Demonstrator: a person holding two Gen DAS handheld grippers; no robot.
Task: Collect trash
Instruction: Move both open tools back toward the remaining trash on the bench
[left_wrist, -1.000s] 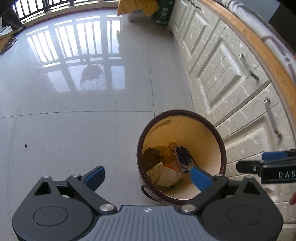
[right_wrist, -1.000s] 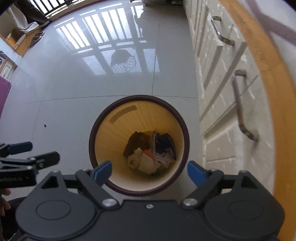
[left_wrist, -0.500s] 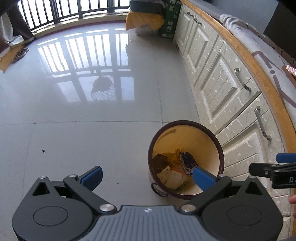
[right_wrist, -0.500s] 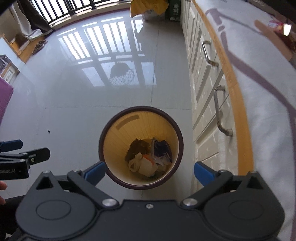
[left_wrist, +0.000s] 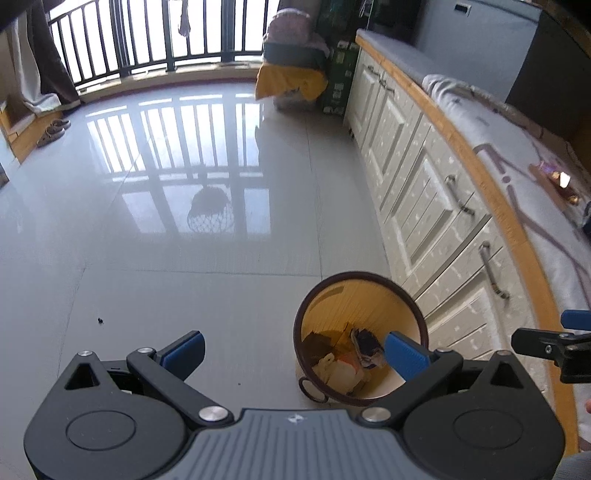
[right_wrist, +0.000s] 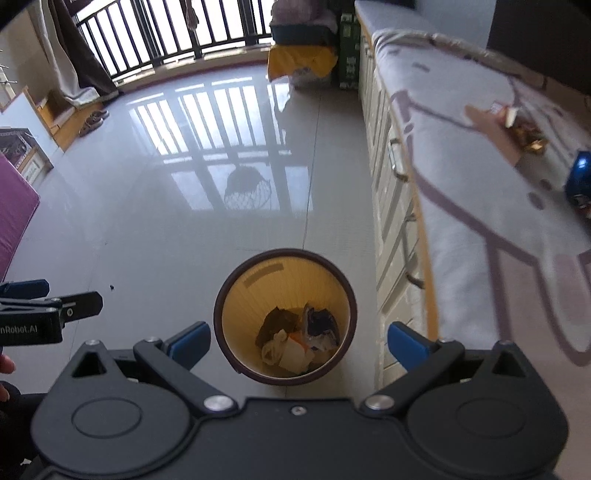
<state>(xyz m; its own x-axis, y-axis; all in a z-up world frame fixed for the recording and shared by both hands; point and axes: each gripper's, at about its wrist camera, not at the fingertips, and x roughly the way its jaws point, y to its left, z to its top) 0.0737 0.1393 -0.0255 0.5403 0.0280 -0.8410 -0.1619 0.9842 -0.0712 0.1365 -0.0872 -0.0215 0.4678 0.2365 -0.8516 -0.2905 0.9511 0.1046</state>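
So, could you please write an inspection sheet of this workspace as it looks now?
Surface: glossy grey tiled floor, with small dark specks.
Job's things: bin standing on the floor beside the cabinets, holding crumpled trash; wrappers and a blue can lying on the cloth-covered countertop.
Clutter: shoes near the balcony railing; yellow-covered pile at the far end.
Grippers: left gripper jaws wide open, empty; right gripper jaws wide open, empty, having just finished opening.
Cables: nothing seen.
Surroundings: curtain, purple object at the left edge.
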